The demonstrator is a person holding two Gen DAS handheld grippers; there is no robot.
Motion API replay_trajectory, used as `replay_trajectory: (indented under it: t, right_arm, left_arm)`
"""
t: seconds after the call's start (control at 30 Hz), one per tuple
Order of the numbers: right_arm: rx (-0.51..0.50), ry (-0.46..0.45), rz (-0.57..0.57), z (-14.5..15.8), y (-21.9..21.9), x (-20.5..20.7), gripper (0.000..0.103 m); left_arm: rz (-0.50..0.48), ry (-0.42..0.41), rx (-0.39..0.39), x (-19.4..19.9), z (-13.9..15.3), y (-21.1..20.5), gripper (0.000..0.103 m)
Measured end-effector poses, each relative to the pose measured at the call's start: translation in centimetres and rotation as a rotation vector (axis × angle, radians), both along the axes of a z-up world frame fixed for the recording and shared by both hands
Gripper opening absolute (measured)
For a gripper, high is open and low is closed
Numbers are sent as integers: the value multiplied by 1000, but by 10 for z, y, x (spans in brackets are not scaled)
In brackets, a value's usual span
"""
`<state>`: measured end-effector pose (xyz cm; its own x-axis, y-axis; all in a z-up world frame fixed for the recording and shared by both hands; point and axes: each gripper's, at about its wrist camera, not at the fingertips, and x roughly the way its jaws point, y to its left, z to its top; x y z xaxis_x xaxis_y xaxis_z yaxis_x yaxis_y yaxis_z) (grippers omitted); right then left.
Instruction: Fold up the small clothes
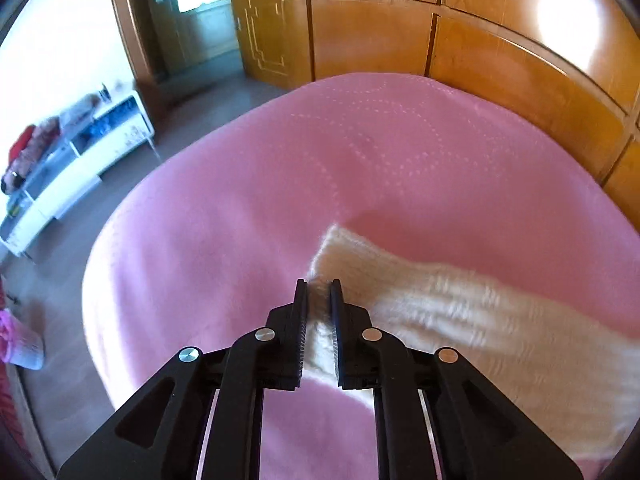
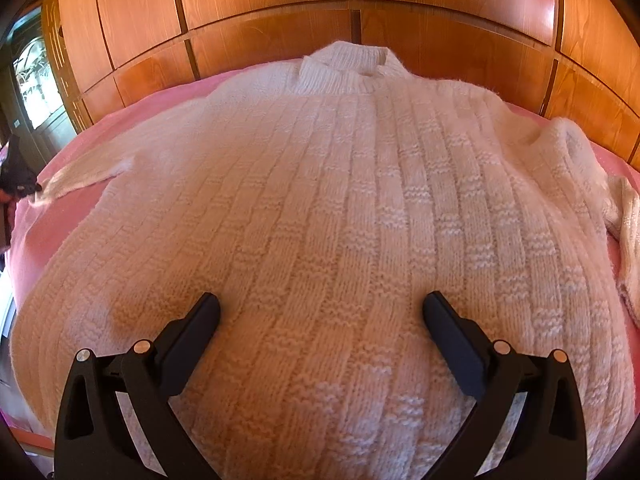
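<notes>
Sweater (image 2: 320,200): cream, chunky knit, lying flat and face-up on the bed (image 1: 240,200), which is wearing a pink cover. Collar (image 2: 348,68) is pointing toward the far edge of the bed, next to the wooden wardrobe panels (image 2: 280,8); hem is lying toward the near edge. Body panel is looking smooth and spread, no fold in it yet.

Sleeves: one sleeve (image 1: 420,300) is stretching out sideways across the pink cover toward the bed's left side. The opposite sleeve (image 2: 624,220) is lying bunched and partly doubled at the right side, near the right edge of the bed.

Progress, as I am judging it: folding is only starting. Garment is laid out; sleeves are not yet brought in over the body, and the body itself is not yet folded. Nearly all of the work is remaining.

Left hand-held gripper (image 1: 319,292): angling down toward the bed, jaws nearly together and pinching the cuff end of the outstretched sleeve; knit is showing between the pads. The sleeve is blurring in this view, so it is reading as in motion.

Right hand-held gripper (image 2: 320,312): jaws standing at full spread, holding nothing, tilting downward over the lower middle of the sweater body. Whether the fingertips are actually touching the knit I cannot tell.
</notes>
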<state>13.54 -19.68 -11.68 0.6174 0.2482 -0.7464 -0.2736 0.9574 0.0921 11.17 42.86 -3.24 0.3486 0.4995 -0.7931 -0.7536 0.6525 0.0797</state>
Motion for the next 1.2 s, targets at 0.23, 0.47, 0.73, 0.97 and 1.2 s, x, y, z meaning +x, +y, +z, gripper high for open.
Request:
replay_trajectory:
  t: [0.23,0.47,0.73,0.97,1.2]
  right_arm:
    - [0,-6,-3,2,1,-1,101]
    - [11,-12,-5,2,0,-1,101]
    - [21,-17,-9,1,0,-2,101]
    - [92,-5,-20,9,-13,-5,100]
    - [110,-102,-296,51,-119,-35,57]
  left_arm:
    - [-31,-95,12,0,31,-32,56]
    - [-568,-227,-23,32,56,-177,65]
    - [-893,-187,-223,75,11,-337,62]
    - [-895,-86,-281,47,-33,-406,62]
    - [-943,-84,-197,46,-49,-425,72]
